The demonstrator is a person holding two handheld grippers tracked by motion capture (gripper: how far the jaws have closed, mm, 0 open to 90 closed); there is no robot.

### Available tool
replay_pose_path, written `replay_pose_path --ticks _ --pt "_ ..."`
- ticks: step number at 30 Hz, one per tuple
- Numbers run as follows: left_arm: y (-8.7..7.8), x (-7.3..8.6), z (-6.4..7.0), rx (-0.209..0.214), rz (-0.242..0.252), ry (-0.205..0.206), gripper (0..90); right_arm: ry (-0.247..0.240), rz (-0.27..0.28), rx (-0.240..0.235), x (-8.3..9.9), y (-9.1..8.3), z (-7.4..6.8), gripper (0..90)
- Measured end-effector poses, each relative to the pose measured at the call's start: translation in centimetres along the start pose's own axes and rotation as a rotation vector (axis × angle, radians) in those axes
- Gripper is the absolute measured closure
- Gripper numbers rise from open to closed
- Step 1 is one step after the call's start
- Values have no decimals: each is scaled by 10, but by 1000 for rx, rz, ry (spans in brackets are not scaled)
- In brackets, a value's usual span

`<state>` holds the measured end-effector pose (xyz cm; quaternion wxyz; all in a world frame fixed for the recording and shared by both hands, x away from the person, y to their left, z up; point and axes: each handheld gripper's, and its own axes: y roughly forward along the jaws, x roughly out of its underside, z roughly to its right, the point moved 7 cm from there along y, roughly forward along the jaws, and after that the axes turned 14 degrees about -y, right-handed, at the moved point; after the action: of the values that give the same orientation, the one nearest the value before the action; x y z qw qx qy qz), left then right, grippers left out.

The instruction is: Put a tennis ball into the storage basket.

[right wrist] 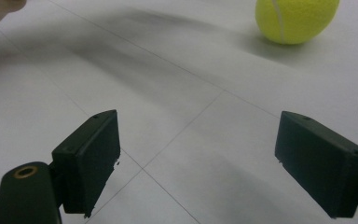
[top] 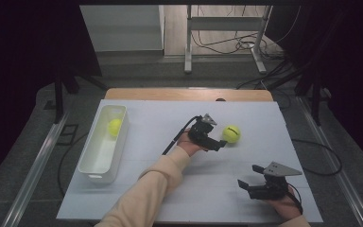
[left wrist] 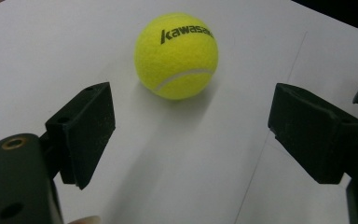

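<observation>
The left gripper [top: 217, 143] hovers over the middle of the surface [top: 160, 118] with its two black jaws spread wide and nothing between them; in the left gripper view the tennis ball [left wrist: 176, 56] sits just ahead of the gap, resting on the surface and apart from both pads. In the high view that same ball [top: 231, 134] lies just beside the gripper's tip, right of centre. The right gripper [top: 248, 187] is held low near the front right corner, its jaws equally wide and empty, well apart from the ball, which shows at the top edge of the right gripper view, cut off by the frame. Nothing stands between the left gripper and the ball. Along the left side of the surface lies a long white bin [top: 94, 161] with rounded corners and smooth plastic-looking walls, and a second tennis ball [top: 115, 126] rests in its far end. The ball ahead of the left gripper is felted yellow-green with a white curved seam and black lettering. The surface is a matte white sheet marked with thin grey lines, over a wooden board whose far edge peeks out. A cream sleeve [top: 146, 189] covers the left forearm; the right hand is partly cut off at the bottom edge. Cables and a metal frame on the floor beyond are dim.
</observation>
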<state>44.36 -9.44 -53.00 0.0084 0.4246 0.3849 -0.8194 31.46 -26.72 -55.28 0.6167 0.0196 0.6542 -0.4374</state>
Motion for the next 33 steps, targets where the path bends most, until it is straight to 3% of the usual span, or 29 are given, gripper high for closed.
replay_pose_path --ticks 12,33 --pt "15 -3 0 -9 -33 6 148 4 -1 0 0 0 0 144" --pt "39 -7 -2 -4 -44 2 120 6 1 -1 0 0 0 144"
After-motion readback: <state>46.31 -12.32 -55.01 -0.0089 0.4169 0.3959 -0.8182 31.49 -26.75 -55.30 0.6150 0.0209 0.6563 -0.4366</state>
